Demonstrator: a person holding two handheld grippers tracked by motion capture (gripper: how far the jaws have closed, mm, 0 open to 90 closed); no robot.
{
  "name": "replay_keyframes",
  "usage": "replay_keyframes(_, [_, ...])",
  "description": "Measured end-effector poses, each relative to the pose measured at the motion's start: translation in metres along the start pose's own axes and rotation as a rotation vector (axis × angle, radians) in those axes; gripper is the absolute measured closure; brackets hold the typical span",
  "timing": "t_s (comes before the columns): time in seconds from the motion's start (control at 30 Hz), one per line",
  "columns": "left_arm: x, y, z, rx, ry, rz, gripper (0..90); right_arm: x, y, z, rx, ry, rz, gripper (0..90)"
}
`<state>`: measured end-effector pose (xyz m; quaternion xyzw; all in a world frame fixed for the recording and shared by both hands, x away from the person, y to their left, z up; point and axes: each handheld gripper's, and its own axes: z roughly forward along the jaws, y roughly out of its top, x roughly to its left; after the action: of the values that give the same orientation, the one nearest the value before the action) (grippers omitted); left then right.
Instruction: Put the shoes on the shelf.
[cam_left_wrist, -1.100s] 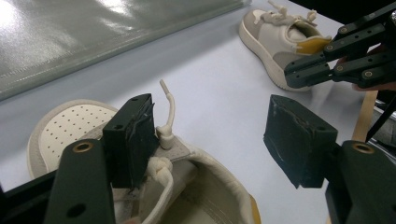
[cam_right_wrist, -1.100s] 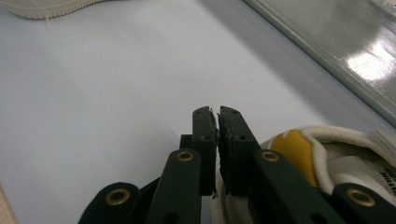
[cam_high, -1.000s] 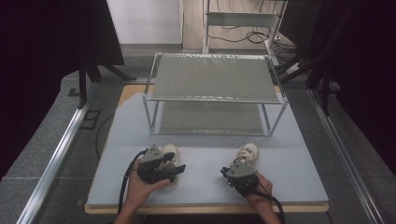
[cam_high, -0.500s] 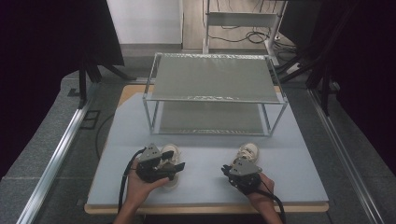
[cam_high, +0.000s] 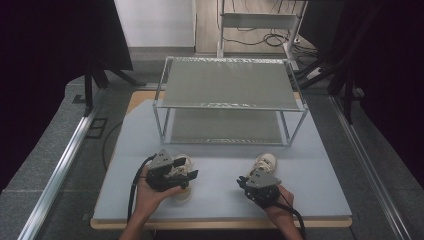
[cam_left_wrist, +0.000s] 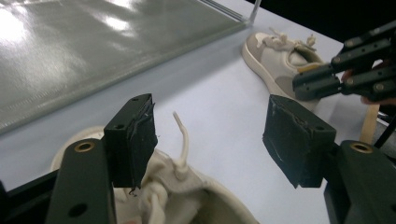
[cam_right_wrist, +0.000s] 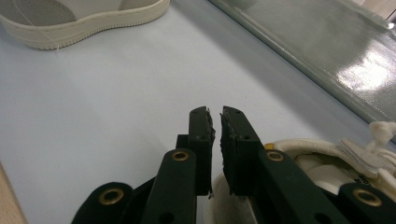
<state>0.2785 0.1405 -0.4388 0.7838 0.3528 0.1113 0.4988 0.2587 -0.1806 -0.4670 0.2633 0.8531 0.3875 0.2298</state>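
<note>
Two off-white sneakers lie on the pale blue table top (cam_high: 220, 150). My left gripper (cam_high: 186, 175) hovers over the left sneaker (cam_high: 183, 194). In the left gripper view it (cam_left_wrist: 215, 135) stands open, jaws wide apart above the laces (cam_left_wrist: 180, 154), touching nothing. The right sneaker (cam_high: 266, 162) lies farther right, also the right sneaker (cam_left_wrist: 275, 53). My right gripper (cam_high: 247, 181) sits at its heel end. In the right gripper view its jaws (cam_right_wrist: 215, 112) are almost together over the shoe's rim (cam_right_wrist: 299, 144). I see nothing between the tips.
A metal-framed rack with two grey shelves (cam_high: 230, 90) stands at the back of the table. Its lower shelf (cam_left_wrist: 70, 56) lies close beyond the sneakers. The table's wooden front edge (cam_high: 220, 224) runs by the person's hands. Cables trail from both grippers.
Both hands have barely moved. The right gripper has edged slightly left and toward the front edge. The sneakers lie where they were.
</note>
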Motion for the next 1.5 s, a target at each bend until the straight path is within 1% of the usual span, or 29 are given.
replay_keyframes(0.07, [0.001, 0.002, 0.001, 0.008, 0.024, 0.019, 33.5, 0.0, 0.0, 0.0, 0.002, -0.004, -0.002, 82.6])
replay_keyframes(0.1, [0.002, 0.003, 0.001, 0.01, 0.028, 0.024, 33.6, 0.001, 0.0, 0.001, 0.003, -0.005, -0.002, 82.6])
replay_keyframes(0.23, [0.006, 0.006, 0.005, 0.009, 0.02, 0.008, 34.1, 0.001, 0.0, 0.002, 0.006, -0.002, -0.002, 82.4])
replay_keyframes(0.27, [0.006, 0.008, 0.007, 0.011, 0.012, 0.006, 34.1, 0.001, 0.0, 0.003, 0.005, 0.002, -0.002, 82.4])
replay_keyframes(0.33, [0.007, 0.011, 0.011, 0.012, 0.008, 0.011, 34.2, 0.002, 0.0, 0.004, 0.006, 0.005, -0.004, 82.3])
replay_keyframes(0.4, [0.009, 0.016, 0.017, 0.024, 0.002, 0.013, 34.1, 0.002, 0.001, 0.004, 0.007, 0.004, -0.011, 82.1])
replay_keyframes(0.53, [0.014, 0.023, 0.024, 0.036, 0.01, 0.004, 34.4, 0.001, 0.002, 0.003, -0.002, 0.008, -0.005, 82.2])
replay_keyframes(0.7, [0.017, 0.033, 0.026, 0.039, -0.005, -0.005, 34.8, -0.001, 0.002, 0.001, -0.012, 0.004, 0.0, 82.1])
replay_keyframes(0.77, [0.017, 0.037, 0.028, 0.046, 0.008, -0.012, 34.8, -0.001, 0.002, 0.0, -0.017, 0.007, 0.002, 82.0])
replay_keyframes(0.83, [0.016, 0.041, 0.032, 0.055, 0.012, -0.001, 34.8, -0.001, 0.003, 0.0, -0.02, 0.01, 0.002, 81.8])
replay_keyframes(0.97, [0.013, 0.047, 0.04, 0.078, 0.006, 0.019, 34.6, -0.002, 0.003, -0.001, -0.019, 0.012, 0.001, 81.7])
replay_keyframes(1.07, [0.012, 0.048, 0.037, 0.075, -0.002, 0.022, 34.6, -0.002, 0.003, -0.002, -0.024, 0.01, 0.003, 81.6])
replay_keyframes(1.13, [0.012, 0.048, 0.034, 0.069, 0.0, 0.021, 34.6, -0.003, 0.003, -0.003, -0.024, 0.013, 0.004, 81.5])
replay_keyframes(1.33, [0.01, 0.048, 0.021, 0.058, 0.0, 0.027, 34.6, -0.002, 0.003, -0.001, -0.018, 0.016, -0.001, 81.3])
replay_keyframes(1.4, [0.008, 0.049, 0.019, 0.054, -0.008, 0.031, 34.6, -0.002, 0.003, 0.0, -0.015, 0.012, 0.0, 81.4])
replay_keyframes(1.43, [0.007, 0.049, 0.019, 0.053, -0.014, 0.036, 34.6, -0.003, 0.002, 0.001, -0.002, 0.008, 0.004, 81.8])
replay_keyframes(1.5, [0.003, 0.048, 0.019, 0.054, -0.023, 0.042, 34.6, -0.003, 0.002, 0.001, -0.002, 0.006, 0.007, 82.2])
